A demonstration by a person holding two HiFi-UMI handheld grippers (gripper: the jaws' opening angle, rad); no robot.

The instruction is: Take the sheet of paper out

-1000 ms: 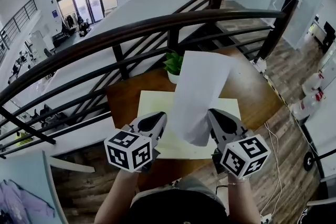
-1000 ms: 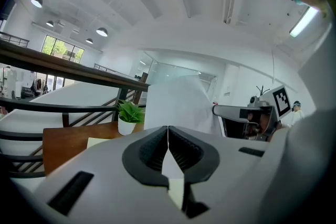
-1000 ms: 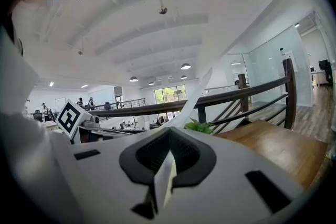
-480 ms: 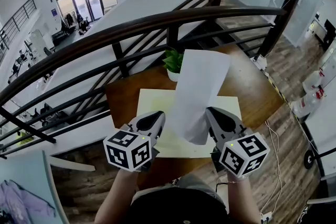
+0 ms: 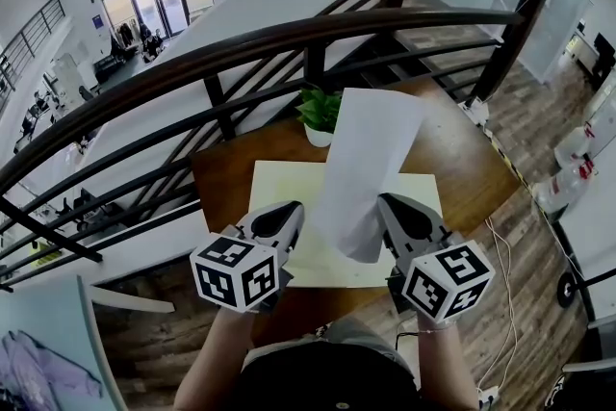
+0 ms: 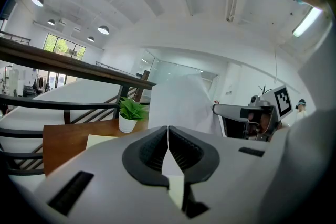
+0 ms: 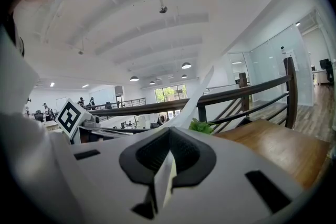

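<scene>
A white sheet of paper (image 5: 364, 170) stands upright above a pale yellow folder (image 5: 279, 188) lying on the wooden table (image 5: 462, 170). My right gripper (image 5: 390, 205) is shut on the sheet's lower right edge, and a strip of paper (image 7: 165, 181) shows between its jaws. My left gripper (image 5: 289, 211) is at the sheet's left, shut on a thin pale yellow edge (image 6: 176, 189) that looks like the folder's. In the left gripper view the sheet (image 6: 176, 107) rises just beyond the closed jaws. How the pinched edge joins the folder is hidden.
A small potted plant (image 5: 320, 115) stands at the table's far edge behind the sheet. A dark curved railing (image 5: 241, 48) runs just past the table, with a drop to a lower floor beyond it. Wooden floor and a cable (image 5: 500, 255) lie to the right.
</scene>
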